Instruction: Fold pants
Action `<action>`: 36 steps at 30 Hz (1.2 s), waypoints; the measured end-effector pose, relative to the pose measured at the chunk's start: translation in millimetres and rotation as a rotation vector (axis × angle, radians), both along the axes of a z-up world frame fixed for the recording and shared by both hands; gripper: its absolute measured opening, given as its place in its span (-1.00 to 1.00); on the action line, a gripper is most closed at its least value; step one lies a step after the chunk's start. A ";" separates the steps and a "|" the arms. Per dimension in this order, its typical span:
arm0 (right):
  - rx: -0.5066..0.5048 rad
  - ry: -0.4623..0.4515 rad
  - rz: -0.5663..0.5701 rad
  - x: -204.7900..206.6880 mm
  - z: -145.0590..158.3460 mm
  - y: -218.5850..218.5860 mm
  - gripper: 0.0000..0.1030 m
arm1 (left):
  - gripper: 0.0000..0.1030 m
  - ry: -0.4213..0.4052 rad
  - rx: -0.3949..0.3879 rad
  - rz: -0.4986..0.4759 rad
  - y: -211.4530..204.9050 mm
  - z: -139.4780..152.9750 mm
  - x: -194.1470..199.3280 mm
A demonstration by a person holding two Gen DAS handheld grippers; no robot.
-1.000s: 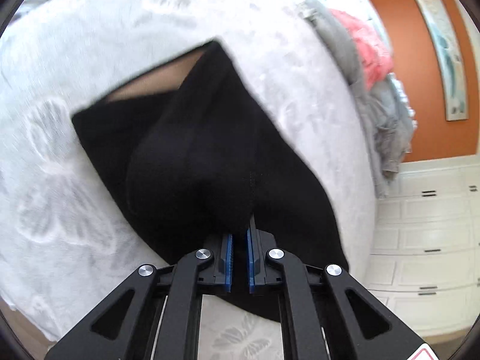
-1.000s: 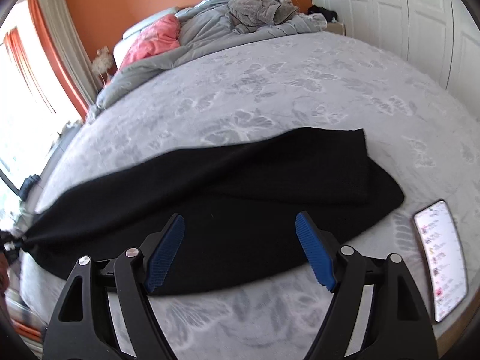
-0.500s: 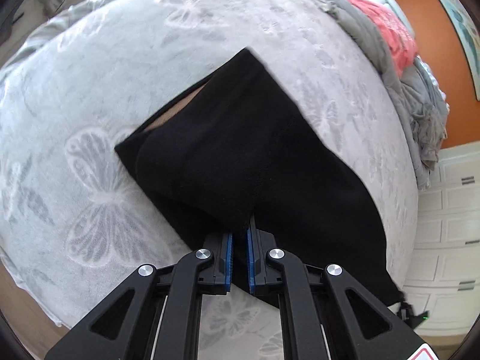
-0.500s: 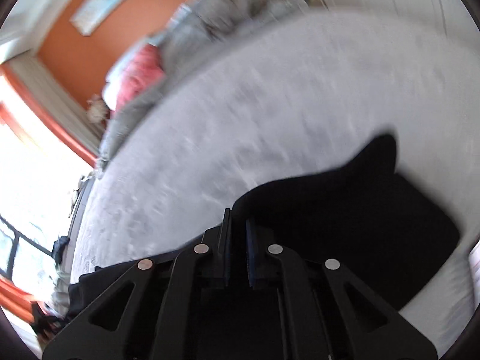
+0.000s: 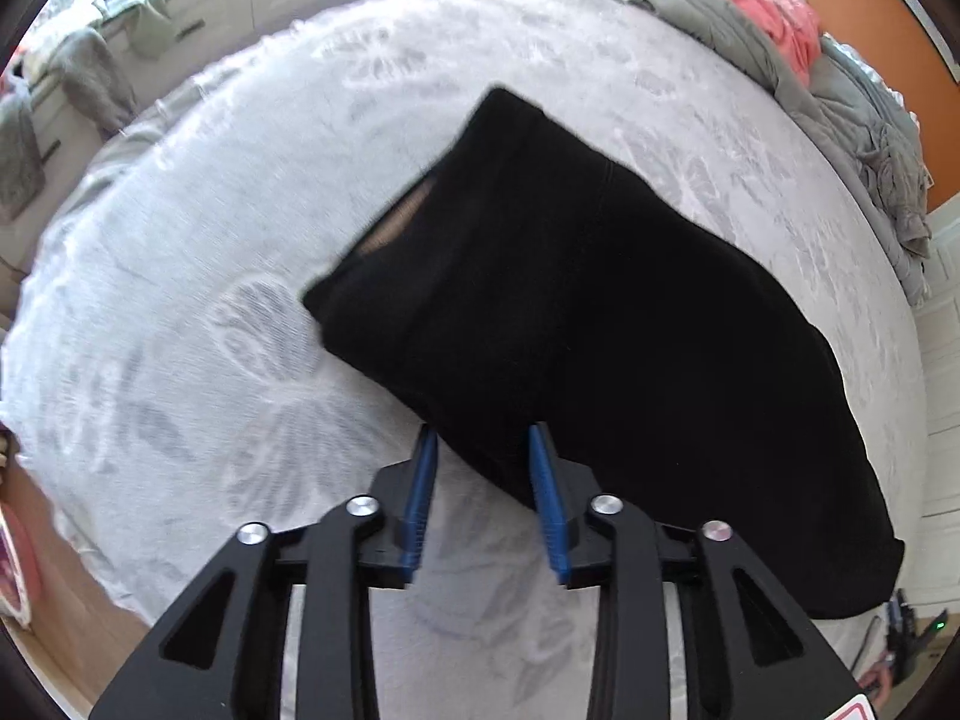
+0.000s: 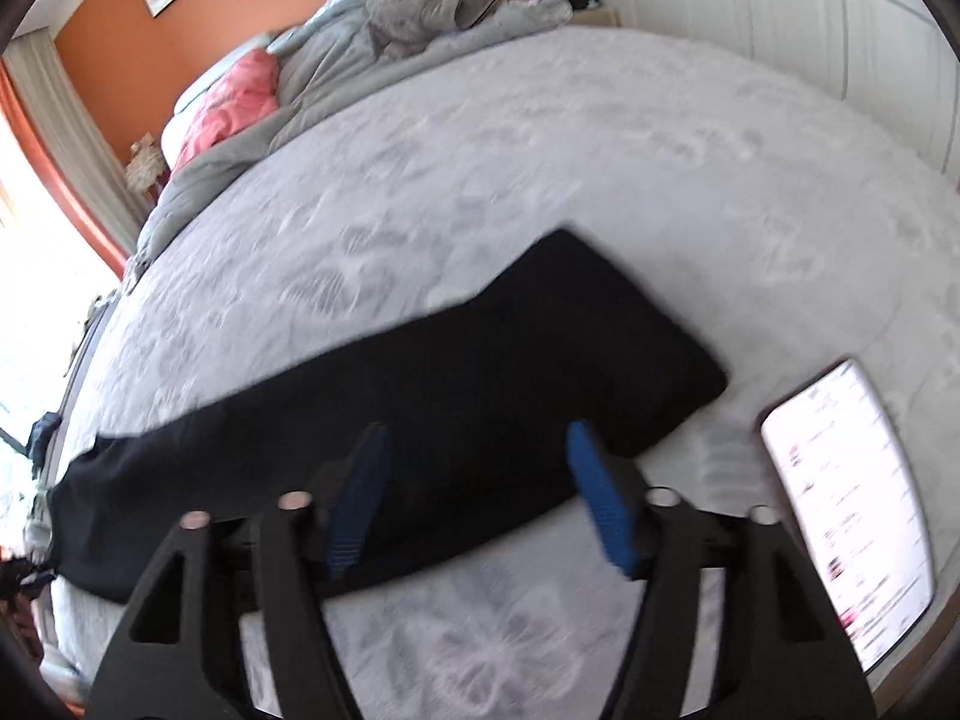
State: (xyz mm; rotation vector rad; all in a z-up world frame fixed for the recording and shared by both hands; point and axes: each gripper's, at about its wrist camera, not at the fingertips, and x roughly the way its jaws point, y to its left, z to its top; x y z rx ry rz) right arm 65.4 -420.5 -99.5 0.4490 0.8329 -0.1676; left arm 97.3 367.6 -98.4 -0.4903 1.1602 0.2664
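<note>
The black pants [image 5: 576, 324] lie flat on the pale butterfly-print bedspread [image 5: 180, 312], folded lengthwise into a long strip; they also show in the right wrist view [image 6: 420, 396]. My left gripper [image 5: 483, 480] is open, its blue pads straddling the near edge of the pants near the waistband end. My right gripper [image 6: 480, 492] is open and empty, hovering just above the near edge of the pants.
A lit phone [image 6: 846, 498] lies on the bed to the right of the pants. Crumpled grey bedding [image 6: 420, 18] and a pink pillow [image 6: 234, 102] are piled at the head of the bed. White cupboard doors [image 6: 780, 12] stand beyond.
Both grippers have opened and let go of the pants, which now lie flat. The left gripper has drawn back a little; the right has lifted away.
</note>
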 end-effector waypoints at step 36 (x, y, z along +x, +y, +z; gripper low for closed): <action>-0.384 0.048 0.045 20.4 22.4 -26.0 -0.72 | 0.24 -0.057 0.246 -0.247 -210.8 5.3 38.0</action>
